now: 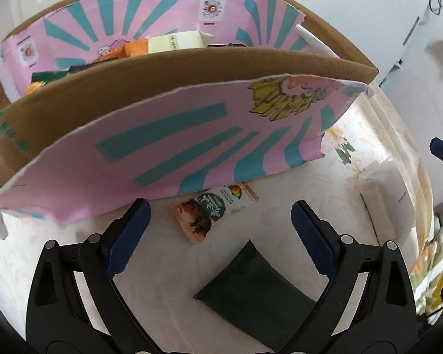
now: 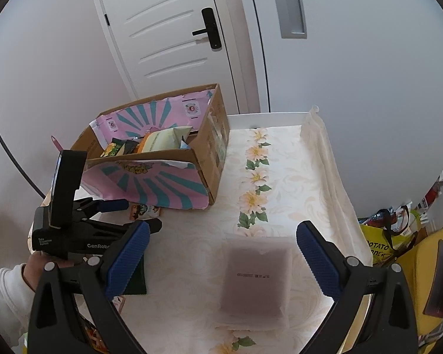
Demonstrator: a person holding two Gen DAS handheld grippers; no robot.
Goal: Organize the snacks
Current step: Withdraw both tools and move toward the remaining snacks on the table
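The left gripper (image 1: 220, 236) is spread wide and holds nothing. It hangs over the table (image 1: 168, 265), which wears a cream cloth with flowers. Between its blue fingers (image 1: 130, 236), lower down, lies a dark green packet (image 1: 251, 292) flat on the cloth. Just beyond it lies an orange and white snack pack (image 1: 212, 211), partly under the pink flap (image 1: 192, 144) of the box (image 1: 103, 88). The flap hangs outward and has teal stripes. Inside the box there are more snacks; a pale yellow bag (image 1: 177, 41) sits on top, beside an orange one.

The right gripper (image 2: 223, 250) is also spread open and empty. Under it, between the fingers, lies a pale, translucent bag (image 2: 255, 280) with a small line of print; it rests flat on the cloth and touches neither finger. In this view the box (image 2: 212, 159) stands at the far left part of the table, near a white door (image 2: 168, 38). The left gripper (image 2: 127, 215) shows at the left, held by a hand (image 2: 41, 268) in a white sleeve, low in front of the flap. At the right edge, off the table, hangs a yellow bag (image 2: 381, 247) with black letters.
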